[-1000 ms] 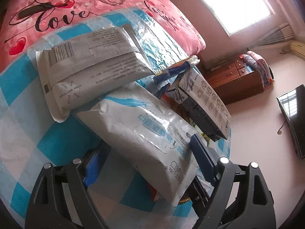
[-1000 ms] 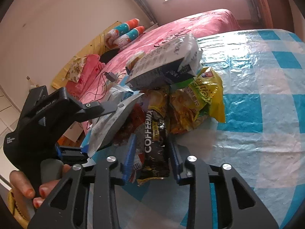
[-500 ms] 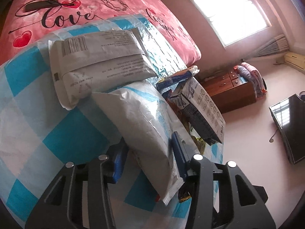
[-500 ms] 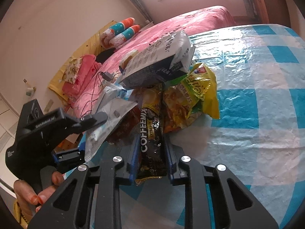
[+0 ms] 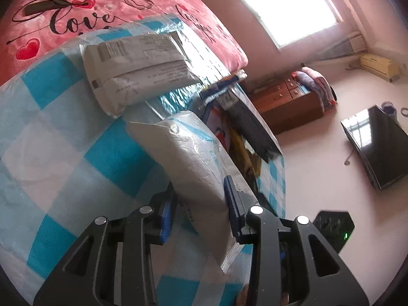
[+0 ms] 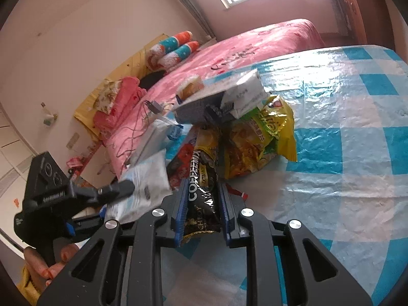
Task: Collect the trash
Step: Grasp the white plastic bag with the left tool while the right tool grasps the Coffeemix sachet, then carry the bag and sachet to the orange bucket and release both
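- since 1 second ago my left gripper [image 5: 199,204] has gone from wide around the white wipes pack [image 5: 193,158] to pinching its near end, and the jaws are closing on it now; my right gripper [image 6: 200,209] has drawn in from a loose straddle to a full clamp on the black coffee sachet [image 6: 202,191].
- both catches are in hand at the near edge of the checked tablecloth [image 5: 63,153], neither carried anywhere yet; i see no bin or bag in either view.
- left to collect, as i judge it: the yellow snack bag [image 6: 260,140], the grey carton [image 6: 204,99] tilted on top of the pile, the red wrapper [image 6: 182,160] beside my sachet, and the second white pack [image 5: 137,68] further back on the cloth.
- room: the sachet's far end reaches under the pile, so a straight pull may drag wrappers along. the cloth to the right of the pile lies bare. my 2 grippers sit near each other at this edge, with floor beyond it.
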`<state>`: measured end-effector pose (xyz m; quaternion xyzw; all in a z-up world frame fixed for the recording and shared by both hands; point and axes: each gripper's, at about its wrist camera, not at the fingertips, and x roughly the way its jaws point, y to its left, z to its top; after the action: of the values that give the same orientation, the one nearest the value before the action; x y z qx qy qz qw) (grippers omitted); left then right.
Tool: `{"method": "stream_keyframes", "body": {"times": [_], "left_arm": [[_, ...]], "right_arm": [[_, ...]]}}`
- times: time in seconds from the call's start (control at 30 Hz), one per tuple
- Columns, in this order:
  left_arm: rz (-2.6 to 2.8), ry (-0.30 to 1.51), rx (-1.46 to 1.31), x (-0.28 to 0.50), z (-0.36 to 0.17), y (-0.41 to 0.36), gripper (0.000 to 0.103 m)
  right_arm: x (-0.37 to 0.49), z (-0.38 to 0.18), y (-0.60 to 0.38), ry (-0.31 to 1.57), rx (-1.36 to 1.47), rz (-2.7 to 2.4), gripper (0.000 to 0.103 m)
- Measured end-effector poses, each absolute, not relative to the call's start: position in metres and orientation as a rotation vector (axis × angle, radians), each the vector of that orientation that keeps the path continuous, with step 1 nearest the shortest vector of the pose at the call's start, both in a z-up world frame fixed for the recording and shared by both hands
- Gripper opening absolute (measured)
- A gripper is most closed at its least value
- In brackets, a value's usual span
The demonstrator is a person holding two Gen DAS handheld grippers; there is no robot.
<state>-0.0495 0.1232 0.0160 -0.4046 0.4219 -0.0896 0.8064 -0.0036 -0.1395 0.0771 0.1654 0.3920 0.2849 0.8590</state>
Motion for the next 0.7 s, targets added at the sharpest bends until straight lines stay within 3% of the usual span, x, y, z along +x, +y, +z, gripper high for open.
{"method": "stream_keyframes", "body": {"times": [0.2, 0.5, 0.63, 0.7], "left_arm": [[-0.251, 0.92, -0.832, -0.073, 0.02, 0.134, 0.037], [-0.264, 1.007, -0.488, -0.101, 0.031, 0.139, 0.037], [-0.265, 1.041, -0.473, -0.1, 0.017, 0.144, 0.038], [-0.255, 1.047, -0.474, -0.098, 0.011, 0.144, 0.04]], "right_arm": [[-0.011, 0.077, -0.143, 0.841, 0.354, 0.611, 0.024], [-0.028, 0.076, -0.139, 0.881, 0.261, 0.571, 0.024], [-0.031, 0.074, -0.129, 0.884, 0.2, 0.535, 0.03], [-0.029, 0.074, -0.126, 0.88, 0.193, 0.515, 0.041]]}}
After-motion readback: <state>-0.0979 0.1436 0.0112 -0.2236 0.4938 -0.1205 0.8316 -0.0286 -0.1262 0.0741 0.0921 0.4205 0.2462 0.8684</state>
